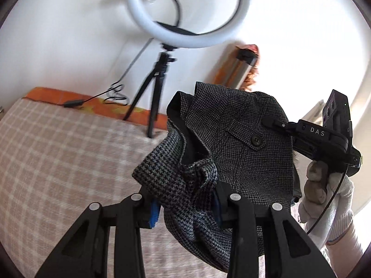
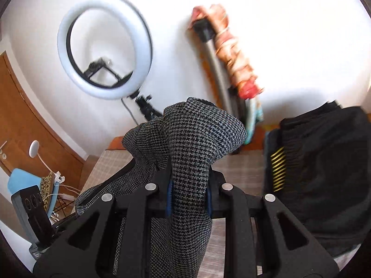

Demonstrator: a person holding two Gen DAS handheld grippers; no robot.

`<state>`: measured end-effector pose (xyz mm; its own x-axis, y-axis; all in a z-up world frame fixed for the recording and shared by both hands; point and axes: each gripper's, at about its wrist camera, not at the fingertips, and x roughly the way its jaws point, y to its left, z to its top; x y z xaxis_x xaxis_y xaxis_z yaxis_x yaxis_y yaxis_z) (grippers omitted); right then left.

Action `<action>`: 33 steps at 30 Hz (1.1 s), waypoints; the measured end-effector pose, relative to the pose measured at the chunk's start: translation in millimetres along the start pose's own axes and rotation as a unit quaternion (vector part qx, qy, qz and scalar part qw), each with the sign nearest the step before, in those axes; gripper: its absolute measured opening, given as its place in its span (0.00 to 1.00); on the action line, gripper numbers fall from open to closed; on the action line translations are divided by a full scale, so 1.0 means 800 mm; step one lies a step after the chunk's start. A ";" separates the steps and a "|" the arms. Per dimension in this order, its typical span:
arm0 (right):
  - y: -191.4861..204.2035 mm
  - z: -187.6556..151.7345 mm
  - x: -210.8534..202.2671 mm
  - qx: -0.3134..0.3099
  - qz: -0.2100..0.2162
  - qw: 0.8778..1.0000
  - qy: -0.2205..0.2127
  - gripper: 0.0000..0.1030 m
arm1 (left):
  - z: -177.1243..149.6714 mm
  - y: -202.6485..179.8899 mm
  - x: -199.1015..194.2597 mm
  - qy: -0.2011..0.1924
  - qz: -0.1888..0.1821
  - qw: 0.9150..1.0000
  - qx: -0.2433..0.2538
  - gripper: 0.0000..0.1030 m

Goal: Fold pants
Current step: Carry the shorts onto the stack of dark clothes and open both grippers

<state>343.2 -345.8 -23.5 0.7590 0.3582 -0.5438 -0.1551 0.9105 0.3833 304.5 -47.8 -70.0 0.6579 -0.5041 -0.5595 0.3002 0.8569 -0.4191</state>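
Note:
The pants (image 1: 234, 148) are grey houndstooth with a buttoned pocket flap and a black waistband lining. They are lifted off the checked bed cover (image 1: 58, 157). My left gripper (image 1: 185, 206) is shut on a bunched part of the fabric. My right gripper (image 2: 189, 199) is shut on another fold of the pants (image 2: 192, 143), which rises between its fingers. In the left wrist view the right gripper (image 1: 271, 121) shows at the right, held by a gloved hand, clamping the waist edge.
A ring light on a tripod (image 1: 187, 11) stands at the bed's far edge with its cable (image 1: 92, 99) lying there. A pile of black clothes (image 2: 324, 166) lies at the right. A wooden door (image 2: 30, 125) and a blue chair (image 2: 25, 180) are at the left.

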 end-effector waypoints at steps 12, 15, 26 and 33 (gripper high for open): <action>-0.131 0.062 -0.088 0.005 -0.049 0.998 -0.047 0.21 | 0.021 -0.166 0.064 0.007 -0.036 0.995 0.088 0.31; -0.166 0.072 -0.090 0.012 -0.054 0.997 -0.045 0.21 | 0.016 -0.202 0.087 0.009 -0.046 0.994 0.097 0.31; -0.267 0.089 -0.052 -0.026 -0.083 0.996 -0.008 0.21 | -0.016 -0.268 0.185 0.034 -0.055 0.994 0.091 0.31; -0.341 0.072 -0.013 0.010 -0.118 0.993 0.016 0.40 | -0.038 -0.272 0.223 0.051 -0.054 0.994 0.083 0.33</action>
<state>414.0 -609.8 -79.7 0.7517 0.1421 -0.6440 0.0373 0.9658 0.2566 335.7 -327.7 -100.6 0.5452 -0.5946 -0.5910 0.4801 0.7994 -0.3613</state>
